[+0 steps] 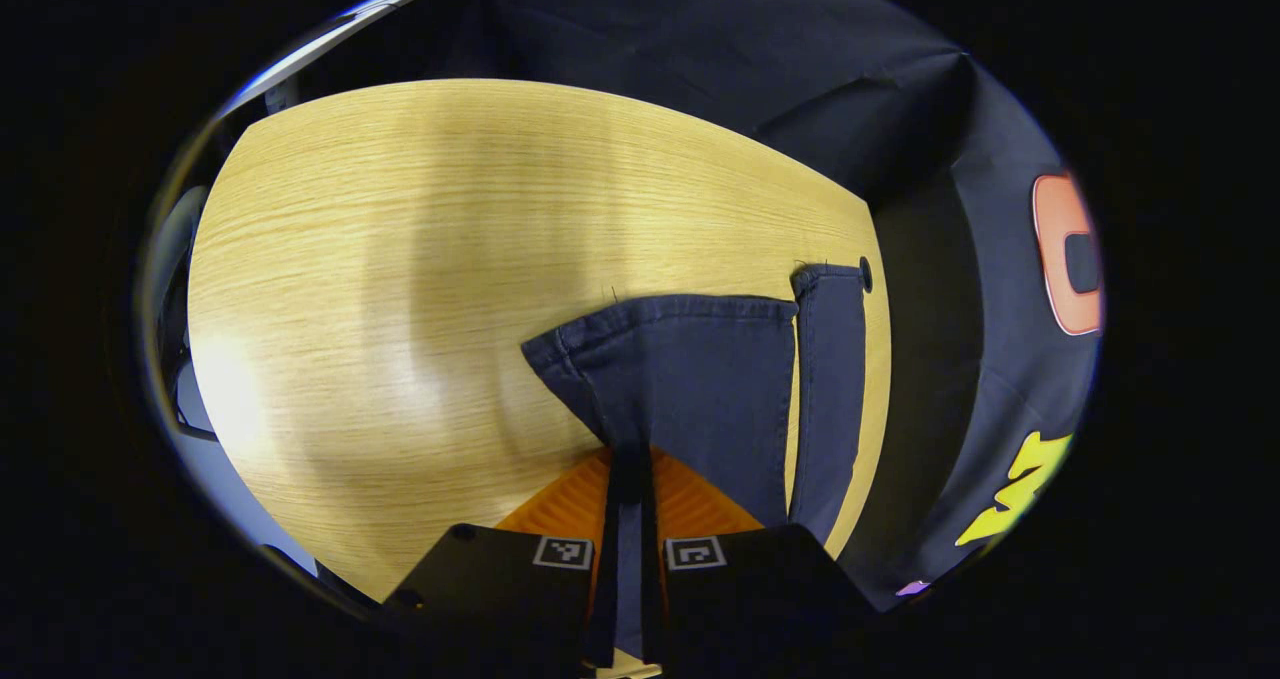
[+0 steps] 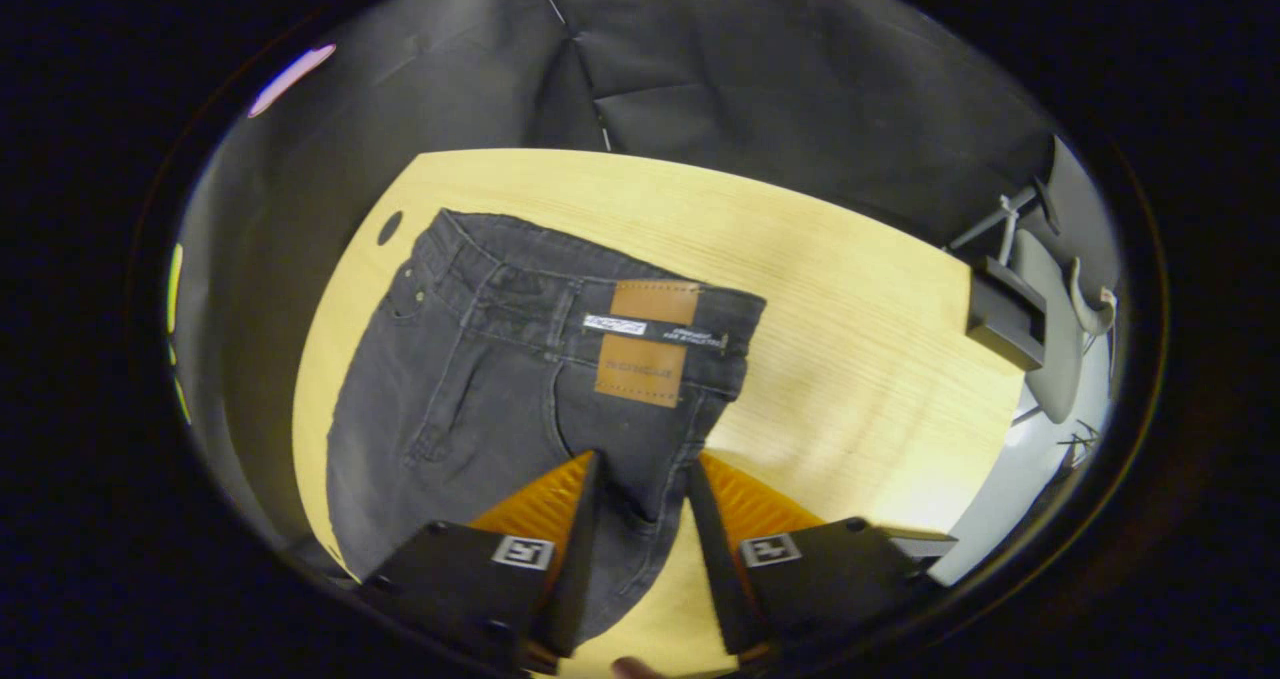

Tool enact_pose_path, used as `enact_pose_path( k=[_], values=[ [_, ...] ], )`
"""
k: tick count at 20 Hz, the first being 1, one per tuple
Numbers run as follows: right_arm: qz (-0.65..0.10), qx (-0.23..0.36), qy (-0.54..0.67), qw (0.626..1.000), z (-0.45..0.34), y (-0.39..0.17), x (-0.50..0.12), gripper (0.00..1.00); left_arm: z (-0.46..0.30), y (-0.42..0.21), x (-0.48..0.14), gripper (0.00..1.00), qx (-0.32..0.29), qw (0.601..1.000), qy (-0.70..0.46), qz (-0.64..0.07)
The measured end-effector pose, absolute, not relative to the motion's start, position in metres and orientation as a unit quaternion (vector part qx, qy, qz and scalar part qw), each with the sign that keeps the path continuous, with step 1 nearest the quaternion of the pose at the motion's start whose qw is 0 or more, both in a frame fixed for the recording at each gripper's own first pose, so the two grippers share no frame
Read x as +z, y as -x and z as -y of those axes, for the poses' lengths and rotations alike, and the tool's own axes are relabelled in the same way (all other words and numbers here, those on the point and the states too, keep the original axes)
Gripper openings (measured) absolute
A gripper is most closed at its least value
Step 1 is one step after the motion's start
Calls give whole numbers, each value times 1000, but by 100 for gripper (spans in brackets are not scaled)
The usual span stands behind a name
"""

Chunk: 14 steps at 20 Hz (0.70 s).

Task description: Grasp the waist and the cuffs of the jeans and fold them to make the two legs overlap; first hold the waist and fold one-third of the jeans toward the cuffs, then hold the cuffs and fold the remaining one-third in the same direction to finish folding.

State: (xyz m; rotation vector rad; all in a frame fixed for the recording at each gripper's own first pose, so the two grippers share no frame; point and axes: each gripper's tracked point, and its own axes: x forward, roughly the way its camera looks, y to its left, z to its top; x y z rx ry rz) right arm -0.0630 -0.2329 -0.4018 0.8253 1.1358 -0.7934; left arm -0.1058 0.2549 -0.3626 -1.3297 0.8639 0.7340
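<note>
Dark denim was pinched between the two fingers of the left gripper, which had closed tight on a fold of the jeans close to one cuff. From that grip the cloth fanned out ahead of the fingers onto the pale wooden table, its hemmed edge lying straight across just beyond the tips. A second cuff lay beside the first, a little farther off and to the right of the fingers, with a thin strip of table showing between the two legs. A small dark hole sat in the tabletop just past that cuff, near the table's edge.

The right gripper stood with its fingers parted, a wide gap between them, over the seat end of the jeans. Denim lay in that gap and under the left finger, while bare table showed beneath the right one; neither finger pressed on the cloth. Ahead of the tips the waistband ran across, flat on the wood, carrying a brown leather patch. Beyond the table's far right corner stood a grey chair.
</note>
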Motion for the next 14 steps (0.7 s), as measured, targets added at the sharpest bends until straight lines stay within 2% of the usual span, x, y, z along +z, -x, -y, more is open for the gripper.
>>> enact_pose_path(
  k=[2,3,5,7,8,9,14],
  values=[
    [-510,-341,-391,687,233,60,-403,18,-253,106,-361,11,321,637,589,-381],
    [-510,-333,-411,678,233,60,-402,18,-253,107,-360,10,321,632,593,-383],
    [-499,-330,-456,659,232,58,-402,3,-252,111,-360,8,323,621,596,-395],
    [-492,-322,-480,651,232,58,-396,0,-251,116,-354,8,322,615,595,-405],
    [-489,-318,-484,652,232,57,-392,3,-251,117,-348,7,319,614,596,-407],
    [-485,-312,-485,657,235,57,-386,0,-250,119,-340,7,314,616,596,-408],
    [-472,-281,-497,672,229,43,-349,0,-247,103,-293,5,292,631,597,-400]
  ],
)
